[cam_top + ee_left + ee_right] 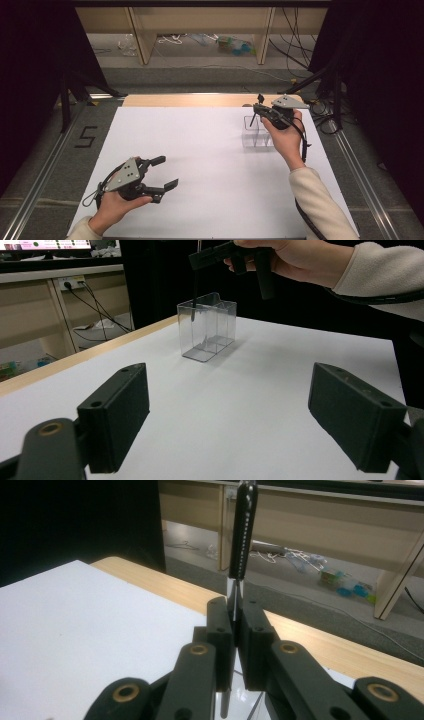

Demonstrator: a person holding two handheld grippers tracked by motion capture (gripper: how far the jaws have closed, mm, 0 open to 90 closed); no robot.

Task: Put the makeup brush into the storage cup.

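Right tool (258, 108) clamped on pen (241, 535) over clear box (256, 132)

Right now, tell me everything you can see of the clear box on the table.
The clear box is a small rectangular holder of see-through plastic, open at the top, with inner walls that split it into compartments. It stands upright on the white table top, toward the far right, near the wooden edge. The right gripper hangs above it, shut on a thin black pen whose lower end dips into the compartment at one end. Whether the pen touches a wall cannot be told.
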